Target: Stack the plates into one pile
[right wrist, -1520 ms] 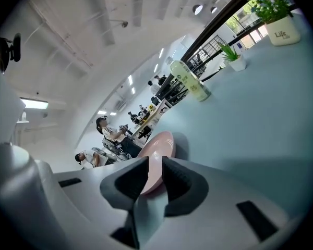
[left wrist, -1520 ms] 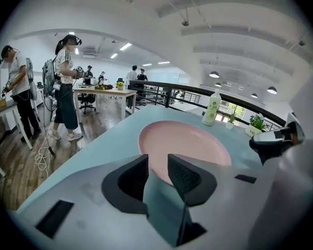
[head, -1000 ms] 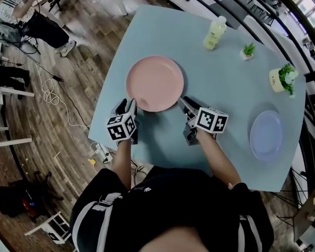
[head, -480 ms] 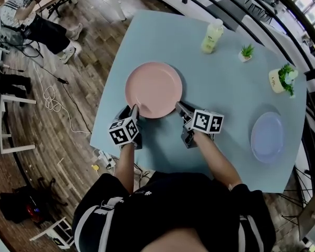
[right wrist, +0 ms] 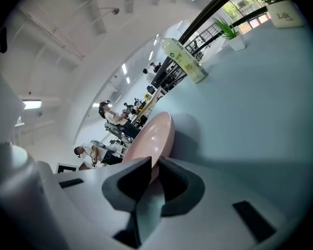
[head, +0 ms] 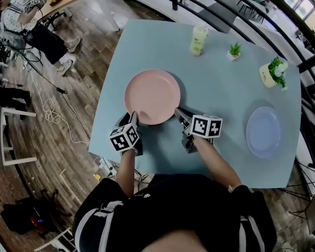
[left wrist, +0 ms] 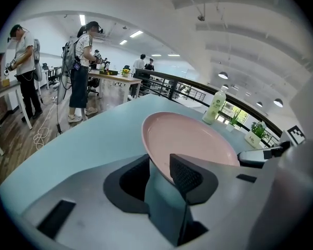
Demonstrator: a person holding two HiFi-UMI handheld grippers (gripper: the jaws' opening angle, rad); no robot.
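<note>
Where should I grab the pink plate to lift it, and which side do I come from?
Pinch the pink plate by its upturned rim on the edge nearest you, probably at two spots either side of centre. It lies flat on the table, so only that lip lets a pad slip under; come in low from the near side.

pink plate (head: 152, 97): centre | left tool (head: 132, 117): jaws closing, near rim between | right tool (head: 179, 113): at rim | lavender plate (head: 263, 132): far right
</note>
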